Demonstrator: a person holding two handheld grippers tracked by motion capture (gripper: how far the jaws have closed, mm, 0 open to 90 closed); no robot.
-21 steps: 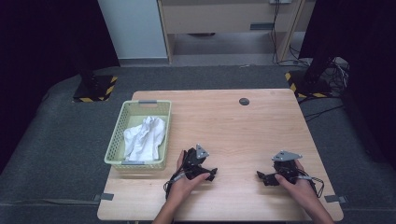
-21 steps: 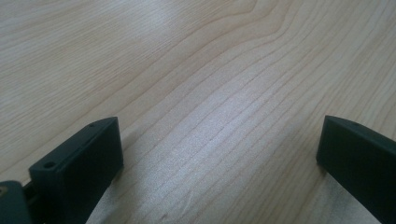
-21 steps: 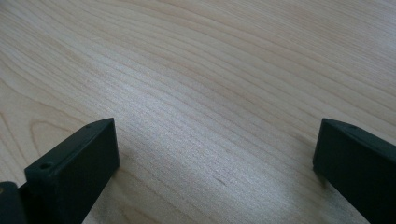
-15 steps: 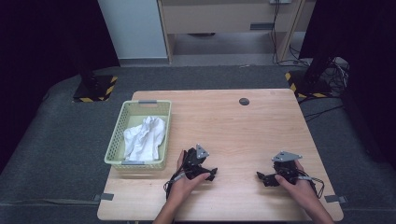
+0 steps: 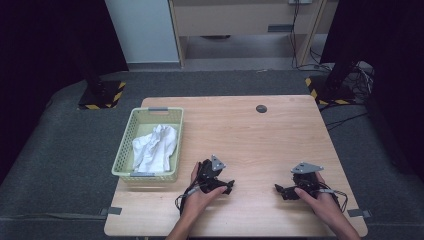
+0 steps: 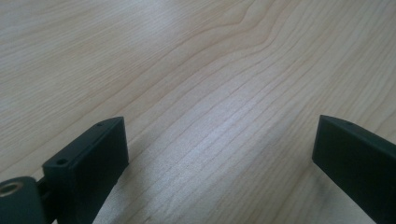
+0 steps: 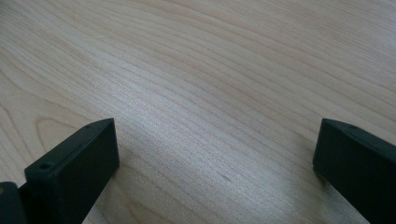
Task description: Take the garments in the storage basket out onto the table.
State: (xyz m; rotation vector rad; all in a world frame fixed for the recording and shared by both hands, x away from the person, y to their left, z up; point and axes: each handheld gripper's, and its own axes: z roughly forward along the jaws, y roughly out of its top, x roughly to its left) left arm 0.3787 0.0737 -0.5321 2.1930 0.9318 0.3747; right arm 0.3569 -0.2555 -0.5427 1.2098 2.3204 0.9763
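**Both grippers rest on bare wood, fingers spread**

Nothing has shifted since the earlier high views: both hands, the basket and the cloth sit exactly where they did. On the near part of the tabletop [image 5: 260, 145] the left gripper [image 5: 227, 187] lies under the person's left hand [image 5: 200, 197], and the right gripper [image 5: 280, 190] under the right hand [image 5: 320, 200], the two pointing inward toward each other and well apart. Each hand covers much of its gripper's body, so from above the black parts blur into one dark lump and the fingers are hard to separate. Grey three-cornered plates stand out on top of both.

The left gripper view settles it: its fingers [image 6: 88, 163] stand wide apart, with plain wood grain between them. The right gripper view shows the same, fingers [image 7: 74, 163] spread and holding nothing. In both views the far finger is cut off by the picture's edge.

A pale green basket [image 5: 125, 150] sits at the left edge of the tabletop, just beyond the left hand, with a crumpled white cloth [image 5: 155, 147] inside. How the cloth is folded cannot be made out. A small dark round spot [image 5: 261, 108] lies near the far edge; what it is I cannot tell. The person's forearms run off the bottom of the high view.
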